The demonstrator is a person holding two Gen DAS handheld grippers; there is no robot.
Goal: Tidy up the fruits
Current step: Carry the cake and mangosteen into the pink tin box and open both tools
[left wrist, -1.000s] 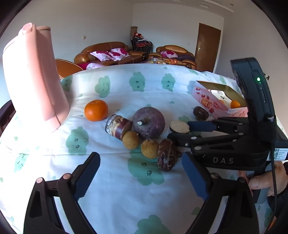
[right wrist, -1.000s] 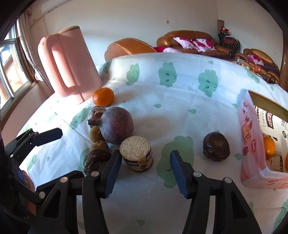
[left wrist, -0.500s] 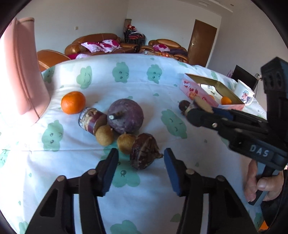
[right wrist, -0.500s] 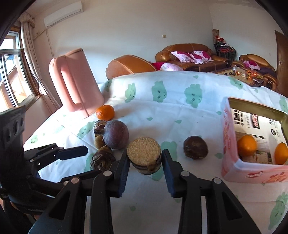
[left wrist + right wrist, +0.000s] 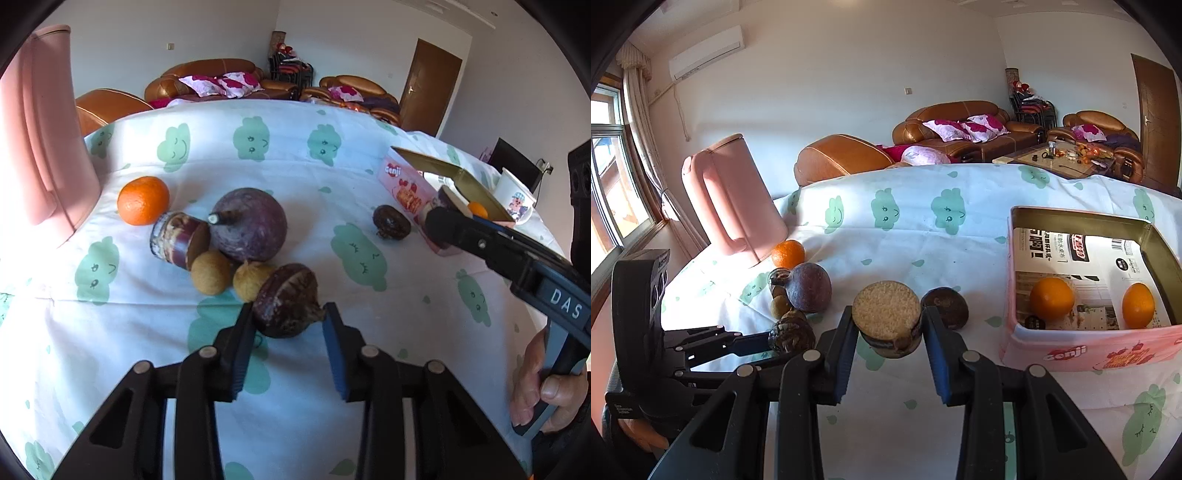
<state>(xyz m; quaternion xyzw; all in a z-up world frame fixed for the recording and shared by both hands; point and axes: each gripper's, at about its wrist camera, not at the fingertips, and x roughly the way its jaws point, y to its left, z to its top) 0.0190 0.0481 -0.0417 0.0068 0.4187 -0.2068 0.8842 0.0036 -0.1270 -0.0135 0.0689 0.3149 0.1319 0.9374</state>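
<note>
My left gripper point(image 5: 288, 314) is closing; its pads press both sides of a dark brown wrinkled fruit point(image 5: 284, 295) lying on the cloud-print cloth. Just behind it lie two small tan fruits point(image 5: 210, 271), a big purple fruit point(image 5: 248, 223), a tipped jar point(image 5: 173, 238) and an orange point(image 5: 143, 200). My right gripper point(image 5: 888, 317) is shut on a round brown piece with a tan grainy top point(image 5: 886, 308), held above the cloth. A dark round fruit point(image 5: 945, 306) lies just behind it. The pink tin box point(image 5: 1089, 350) to its right holds two oranges point(image 5: 1051, 302).
A tall pink jug point(image 5: 735, 199) stands at the table's left edge. A white cup point(image 5: 515, 197) stands beyond the box. A person's hand point(image 5: 535, 391) holds the right gripper's handle. Sofas and a door lie behind the table.
The left jaws went from wide apart to pressing on the dark wrinkled fruit. The right jaws shut on the tan-topped piece and lifted it off the cloth, nearer the box.
</note>
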